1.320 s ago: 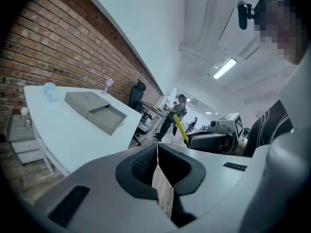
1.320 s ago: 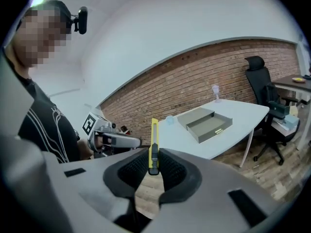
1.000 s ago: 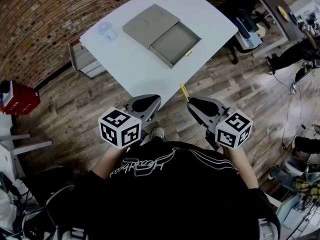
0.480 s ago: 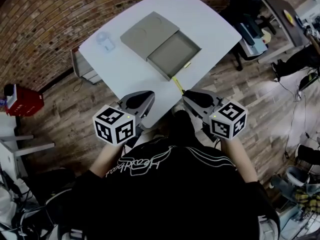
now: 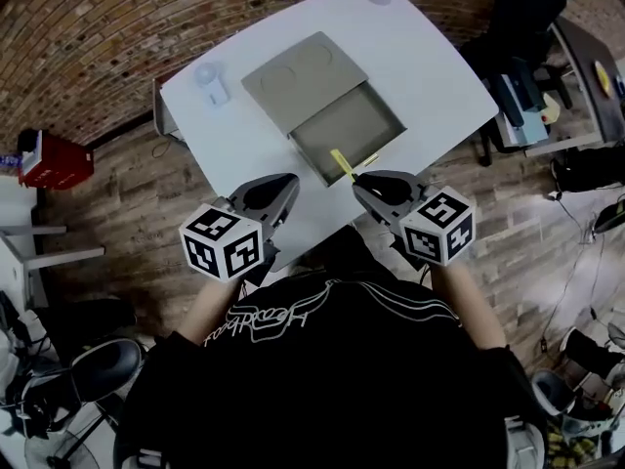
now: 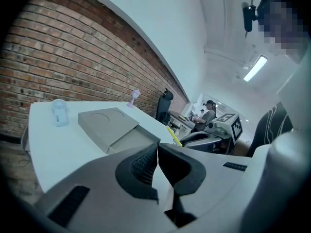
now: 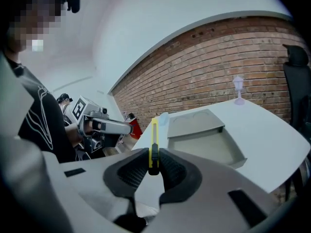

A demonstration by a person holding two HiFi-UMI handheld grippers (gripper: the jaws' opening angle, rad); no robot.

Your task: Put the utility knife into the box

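Ahead of my left gripper [image 5: 288, 186] and right gripper [image 5: 359, 186] stands a white counter [image 5: 439, 76], and beyond it curves a red brick wall [image 5: 117, 27]. The floor [image 5: 127, 233] below me is grey-brown wood plank. Far left of my left gripper, a red crate [image 5: 54, 159] sits on the floor by the wall. Right of my right gripper stand a cluttered desk [image 5: 527, 106] and a dark chair [image 5: 522, 13]. A strip light [image 6: 256, 68] glows on the white ceiling.

yellow utility knife [image 5: 342, 163]; grey box [image 5: 303, 81]; white table [image 5: 430, 57]; red-brown brick wall [image 5: 98, 27]; brown wood-plank floor [image 5: 146, 223]
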